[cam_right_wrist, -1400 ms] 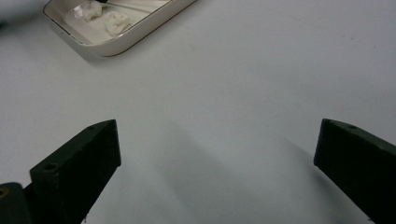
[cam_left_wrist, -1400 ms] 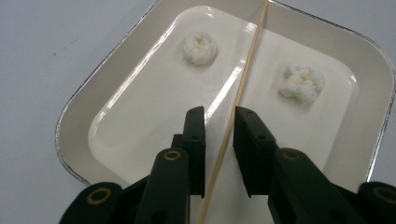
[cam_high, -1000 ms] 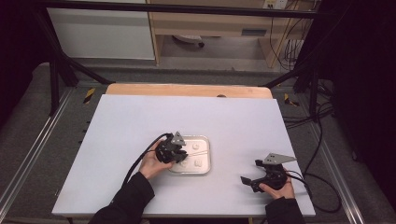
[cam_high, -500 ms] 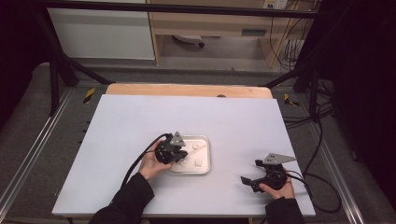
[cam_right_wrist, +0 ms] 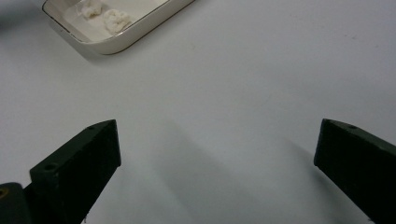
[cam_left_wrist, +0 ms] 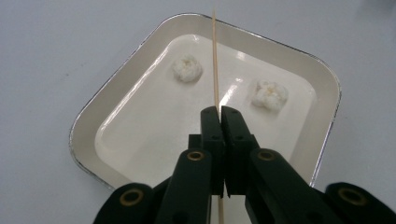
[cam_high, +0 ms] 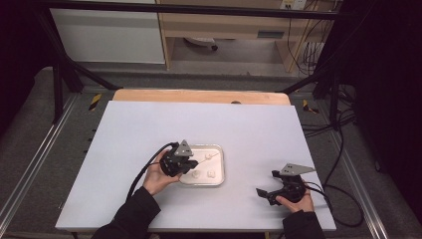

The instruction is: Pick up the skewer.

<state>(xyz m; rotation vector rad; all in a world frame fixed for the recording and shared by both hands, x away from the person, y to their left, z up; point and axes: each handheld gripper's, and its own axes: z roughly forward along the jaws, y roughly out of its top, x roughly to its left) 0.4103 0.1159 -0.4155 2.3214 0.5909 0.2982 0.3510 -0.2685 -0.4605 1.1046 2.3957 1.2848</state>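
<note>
A thin wooden skewer (cam_left_wrist: 215,56) runs out from between the jaws of my left gripper (cam_left_wrist: 219,112), which is shut on it. The stick reaches over a shallow white tray (cam_left_wrist: 88,116) that holds two white crumbly lumps (cam_left_wrist: 187,68) (cam_left_wrist: 269,94). In the high view the left gripper (cam_high: 186,164) hangs over the tray's (cam_high: 220,172) left edge, and the skewer (cam_high: 209,158) points right across it. My right gripper (cam_high: 263,194) rests on the table near the front right, apart from the tray. Its jaws stand wide open (cam_right_wrist: 217,135) over bare table.
The tray (cam_right_wrist: 135,35) lies ahead and to the left in the right gripper view. A wooden strip (cam_high: 199,96) borders the white table's far edge. Cables (cam_high: 343,199) trail off the table at the right.
The left gripper has edged a little to the left at the tray's edge. The right gripper has kept still.
</note>
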